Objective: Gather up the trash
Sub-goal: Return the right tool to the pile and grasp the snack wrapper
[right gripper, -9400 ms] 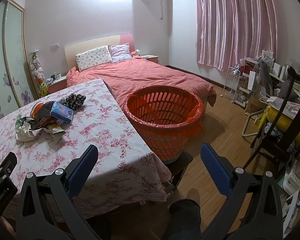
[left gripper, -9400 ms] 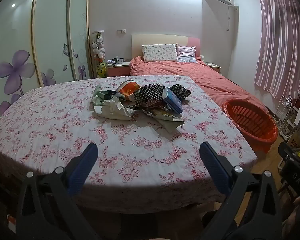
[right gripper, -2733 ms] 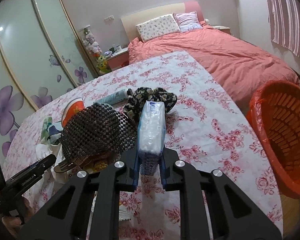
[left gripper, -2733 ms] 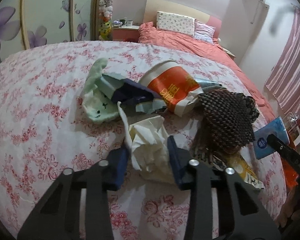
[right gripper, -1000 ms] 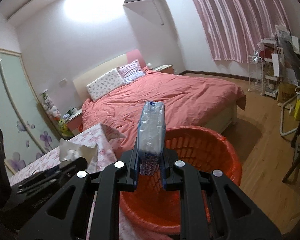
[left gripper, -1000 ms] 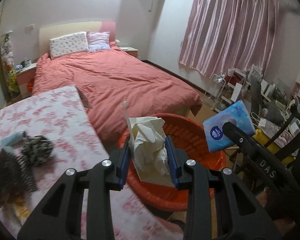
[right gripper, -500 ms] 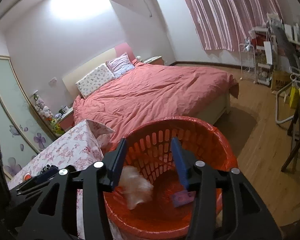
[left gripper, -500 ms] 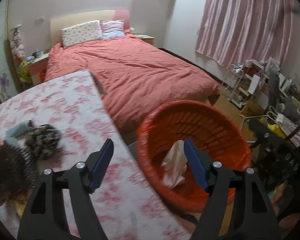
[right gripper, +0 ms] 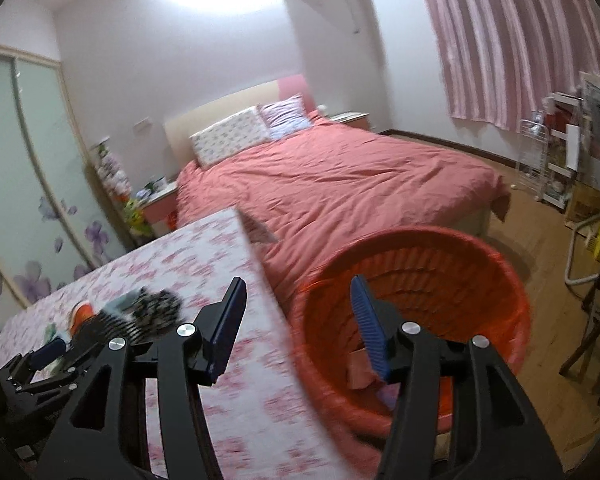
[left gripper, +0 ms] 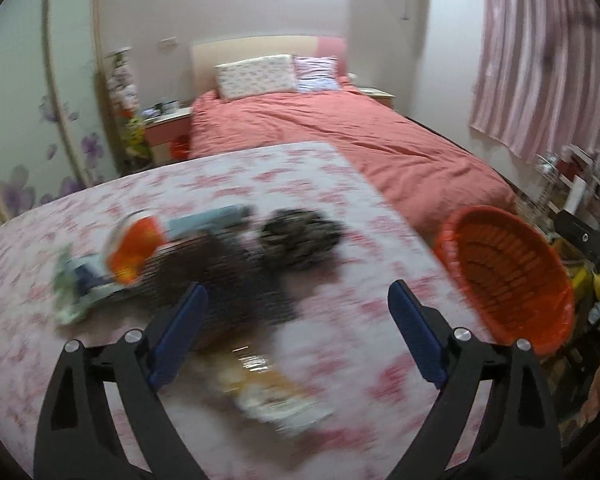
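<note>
A: Surroundings?

B: A bed (left gripper: pixel 340 140) with a salmon cover is seen in the upper centre of both views. A pink curtain (right gripper: pixel 508 40) is seen upper right, a wardrobe (right gripper: pixel 32 168) with purple flowers at the left edge. A flowered tablecloth (left gripper: pixel 40 340) fills the lower left of the left view. The picture is heavily motion-blurred.

A: Trash?

B: A pile (left gripper: pixel 220 264) is seen mid-frame on the cloth: an orange cup (left gripper: pixel 134 250), a dark mesh piece (left gripper: pixel 228 284), a dark patterned lump (left gripper: pixel 300 238), a yellowish wrapper (left gripper: pixel 268 388) lower down. Detail is lost to blur.

A: Claws?

B: The left gripper (left gripper: pixel 296 336) is spread wide, nothing held; the mesh piece lies just past its left finger, the wrapper between and below the fingers. The right gripper (right gripper: pixel 296 328) is also spread, nothing held. A red basket (right gripper: pixel 500 280) is framed behind its right finger, lower right; a pale crumpled item (right gripper: pixel 358 372) lies inside.

A: Obstructions?

B: The basket floor is partly hidden by the right finger.
</note>
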Demonstrator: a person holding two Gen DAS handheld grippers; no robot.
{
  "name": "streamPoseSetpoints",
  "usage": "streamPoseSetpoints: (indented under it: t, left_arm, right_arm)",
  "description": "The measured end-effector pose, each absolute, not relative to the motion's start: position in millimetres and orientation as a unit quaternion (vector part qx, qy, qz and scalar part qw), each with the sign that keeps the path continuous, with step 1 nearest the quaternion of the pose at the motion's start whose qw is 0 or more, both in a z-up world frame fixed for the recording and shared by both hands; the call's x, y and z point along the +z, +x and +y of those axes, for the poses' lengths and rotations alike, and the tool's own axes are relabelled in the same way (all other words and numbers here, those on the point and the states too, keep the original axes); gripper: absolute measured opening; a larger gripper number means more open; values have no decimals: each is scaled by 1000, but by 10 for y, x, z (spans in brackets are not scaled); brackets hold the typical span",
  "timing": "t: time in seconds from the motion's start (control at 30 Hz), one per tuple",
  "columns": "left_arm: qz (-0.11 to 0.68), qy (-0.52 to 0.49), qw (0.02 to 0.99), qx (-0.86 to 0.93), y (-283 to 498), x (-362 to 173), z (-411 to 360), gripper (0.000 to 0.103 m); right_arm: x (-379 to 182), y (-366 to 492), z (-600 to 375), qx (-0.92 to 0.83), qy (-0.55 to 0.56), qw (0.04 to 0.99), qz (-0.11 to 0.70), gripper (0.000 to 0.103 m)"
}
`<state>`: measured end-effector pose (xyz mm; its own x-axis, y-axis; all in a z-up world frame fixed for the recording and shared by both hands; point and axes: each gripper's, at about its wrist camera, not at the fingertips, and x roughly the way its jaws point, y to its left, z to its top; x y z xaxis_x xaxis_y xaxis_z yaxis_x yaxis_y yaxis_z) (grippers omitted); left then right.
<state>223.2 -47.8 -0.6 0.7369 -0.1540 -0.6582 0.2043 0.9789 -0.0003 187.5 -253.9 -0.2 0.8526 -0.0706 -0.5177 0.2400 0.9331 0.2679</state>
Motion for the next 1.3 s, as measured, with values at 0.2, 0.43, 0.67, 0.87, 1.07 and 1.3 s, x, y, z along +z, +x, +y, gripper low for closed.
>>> streamPoseSetpoints:
  t: [0.2, 0.43, 0.67, 0.87, 1.07, 1.3]
  left_arm:
    - [352, 12, 935, -34, 2189, -71, 317, 90]
    - [361, -9, 932, 21, 2153, -191, 1035, 90]
    - [373, -30, 927, 22, 2095, -305, 1306, 90]
    - [380, -33, 924, 15, 2100, -375, 1326, 90]
    - [387, -38, 921, 8, 2115, -438, 1304, 90]
    - [396, -38, 917, -9, 2135, -487, 1178, 90]
  right_arm:
    - [-88, 1991, -1974, -23, 141, 945, 295, 55]
    - [-247, 2122, -1267, 58, 98, 933, 341, 55]
    - [-454, 2224, -794, 110, 77, 913, 385, 55]
    - [-699, 2313, -607, 121, 57, 895, 427, 55]
    - [-734, 2296, -541, 126, 45, 894, 428, 48]
    - [-735, 2295, -481, 138, 36, 894, 425, 46]
